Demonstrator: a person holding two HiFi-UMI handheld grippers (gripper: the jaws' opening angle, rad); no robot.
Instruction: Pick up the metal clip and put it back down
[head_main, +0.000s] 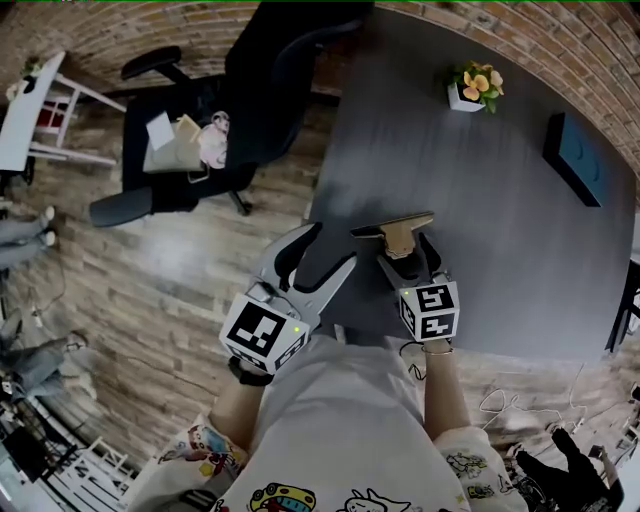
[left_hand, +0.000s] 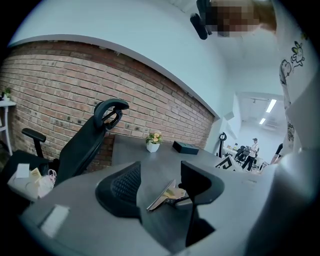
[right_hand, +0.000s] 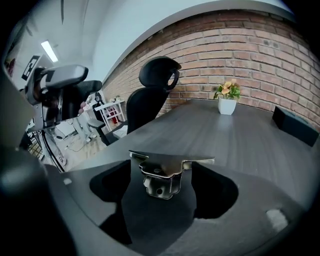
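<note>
Nearest the body, left hand-held gripper (head_main: 323, 252): jaws apart and empty, hanging over the near edge of the surface (head_main: 480, 180), beside the work and clear of it.
Right hand-held gripper (head_main: 407, 255): tilted down at the surface, jaws spread wide and pressing on nothing.
Metal clip (right_hand: 167, 162): lying on the surface between the right jaws, handle part toward that gripper, wide blade across the far side.
Step in hand: the clip is down and ungripped; I cannot tell whether a grasp is about to begin or the set-down is ending.
Doing it well: if grasping, centre the pads on the narrow handle part rather than the wide blade, and close squarely so the clip does not skid on the smooth top. If leaving, draw straight back and up so neither jaw catches the blade ends.
Farther off: flower pot (head_main: 472, 90) and black box (head_main: 575, 160) stand well apart from the clip and look like no obstacle.
</note>
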